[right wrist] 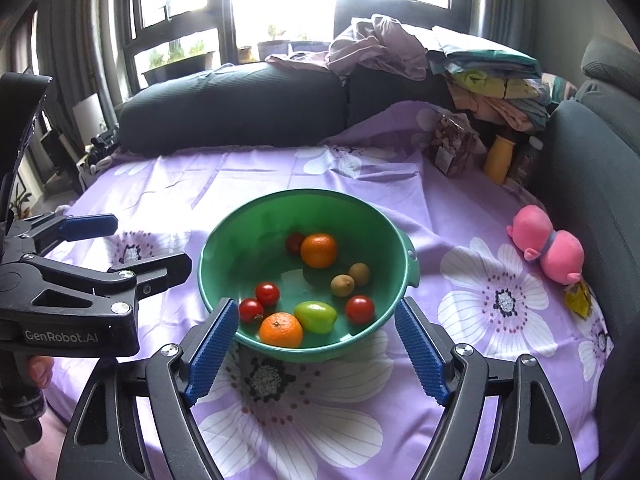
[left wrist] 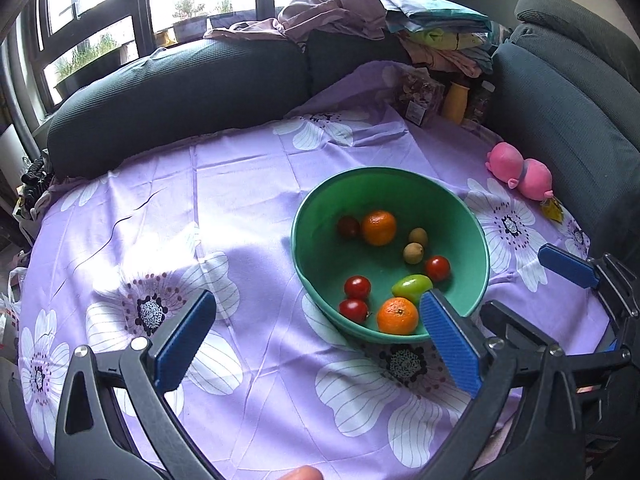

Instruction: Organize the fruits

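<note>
**Both grippers spread wide, fruit waiting in the bowl**

Parked low over the lilac flowered cloth (right wrist: 200, 184), near edge of the green bowl (right wrist: 224, 240). Left gripper (left wrist: 316, 340) spread wide, holding nothing, right pad overlapping the bowl's near rim in its own view. Right gripper (right wrist: 316, 344) likewise spread and empty, lined up square on the bowl, pads flanking the near rim.

Inside the bowl, everything loose: near orange (right wrist: 281, 329) touching the green fruit (right wrist: 315, 316), far orange (right wrist: 319, 250) at the back beside a dark red fruit (right wrist: 295, 242). Three red tomatoes (right wrist: 267, 293) scattered around, two small brown fruits (right wrist: 342, 285) side by side toward the right.

Handling, by the look of it: oranges firm, light, round, likely to roll on the smooth curved floor; best taken across the middle, from above. Tomatoes thin-skinned and slick, so a gentle squeeze only. Brown pair small, easy to knock aside. Bowl probably light plastic, prone to skidding on the cloth if nudged at the rim.

Pink plush toy (right wrist: 548, 246) well off to the right, clear of it all.
</note>
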The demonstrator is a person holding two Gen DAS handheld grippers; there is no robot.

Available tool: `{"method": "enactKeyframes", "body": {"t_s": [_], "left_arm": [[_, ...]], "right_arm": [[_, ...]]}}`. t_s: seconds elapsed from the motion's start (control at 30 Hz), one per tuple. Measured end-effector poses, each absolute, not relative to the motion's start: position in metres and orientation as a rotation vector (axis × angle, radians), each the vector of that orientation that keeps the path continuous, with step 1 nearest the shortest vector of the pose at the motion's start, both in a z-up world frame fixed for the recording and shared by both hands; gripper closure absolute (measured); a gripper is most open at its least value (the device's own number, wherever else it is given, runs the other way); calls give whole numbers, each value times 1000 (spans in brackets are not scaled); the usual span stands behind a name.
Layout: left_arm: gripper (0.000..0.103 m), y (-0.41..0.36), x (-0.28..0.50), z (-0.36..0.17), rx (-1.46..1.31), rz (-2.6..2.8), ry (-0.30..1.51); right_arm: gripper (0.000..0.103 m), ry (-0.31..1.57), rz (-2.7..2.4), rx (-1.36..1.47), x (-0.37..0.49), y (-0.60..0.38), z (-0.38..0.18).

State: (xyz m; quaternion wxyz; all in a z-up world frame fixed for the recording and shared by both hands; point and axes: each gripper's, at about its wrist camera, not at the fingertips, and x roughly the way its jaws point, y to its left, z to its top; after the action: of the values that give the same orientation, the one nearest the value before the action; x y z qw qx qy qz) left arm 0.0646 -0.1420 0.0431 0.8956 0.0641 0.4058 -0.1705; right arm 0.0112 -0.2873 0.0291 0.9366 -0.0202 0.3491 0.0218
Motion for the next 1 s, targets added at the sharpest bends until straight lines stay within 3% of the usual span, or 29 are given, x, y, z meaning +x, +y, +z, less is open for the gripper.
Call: {"method": "enactKeyframes", "body": {"t_s": [1.0], "left_arm": [[1, -147, 66, 54, 153, -336, 821]], "right_arm": [[22, 706, 35, -76, 17, -289, 39]]}}
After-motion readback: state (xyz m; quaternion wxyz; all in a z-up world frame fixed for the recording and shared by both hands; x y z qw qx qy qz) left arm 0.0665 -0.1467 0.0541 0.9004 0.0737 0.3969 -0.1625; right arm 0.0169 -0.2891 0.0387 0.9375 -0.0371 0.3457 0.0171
